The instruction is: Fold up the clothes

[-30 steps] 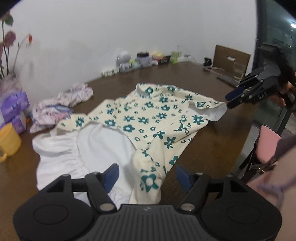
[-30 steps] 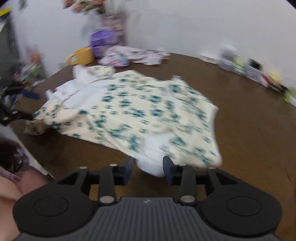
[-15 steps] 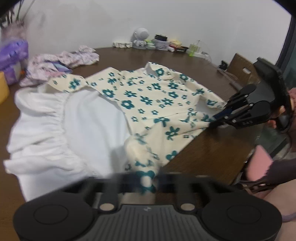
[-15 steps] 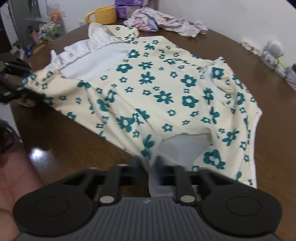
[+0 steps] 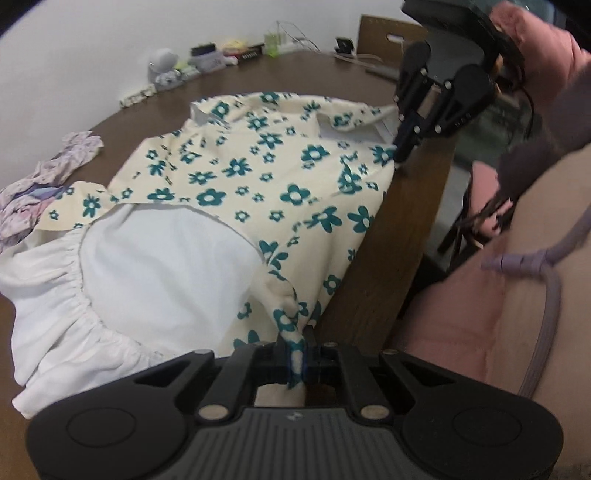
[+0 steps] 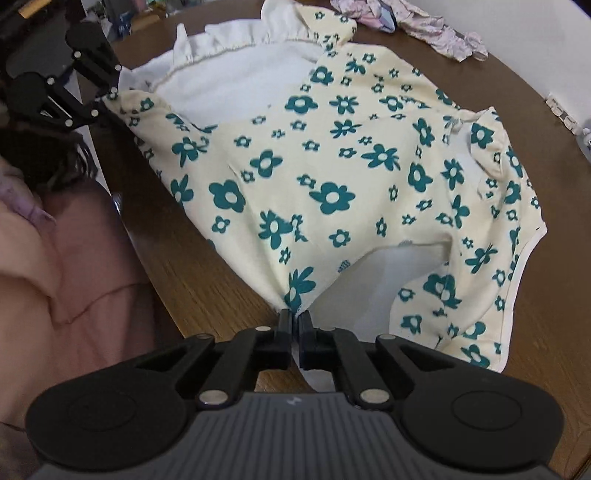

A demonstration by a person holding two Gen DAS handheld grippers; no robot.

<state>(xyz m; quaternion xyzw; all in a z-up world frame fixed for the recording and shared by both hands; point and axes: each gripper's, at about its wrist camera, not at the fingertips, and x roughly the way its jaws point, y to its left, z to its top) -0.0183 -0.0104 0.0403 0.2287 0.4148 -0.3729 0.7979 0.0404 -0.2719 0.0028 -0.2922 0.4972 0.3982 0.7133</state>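
A cream dress with teal flowers (image 5: 258, 184) (image 6: 332, 177) lies spread on the brown table, its white lining and frilled hem (image 5: 110, 266) turned up at one end. My left gripper (image 5: 295, 356) is shut on a bunched corner of the flowered fabric near the table's edge. At the neckline end, my right gripper (image 6: 294, 325) is shut on a pinch of the same dress. Each gripper also shows in the other's view, the right gripper (image 5: 400, 153) at the far fabric corner and the left gripper (image 6: 107, 96) at the upper left.
A crumpled pink and lilac garment (image 5: 48, 177) (image 6: 413, 22) lies at the table's far side. Small items line the wall (image 5: 207, 61). The table edge (image 5: 391, 258) runs beside the person's pink clothing (image 5: 480, 314). A chair back (image 5: 384, 37) stands behind the table.
Both grippers came down onto the dress and shut on its near edge, one at each end. The fabric between them now lifts slightly into bunched peaks at the jaws.
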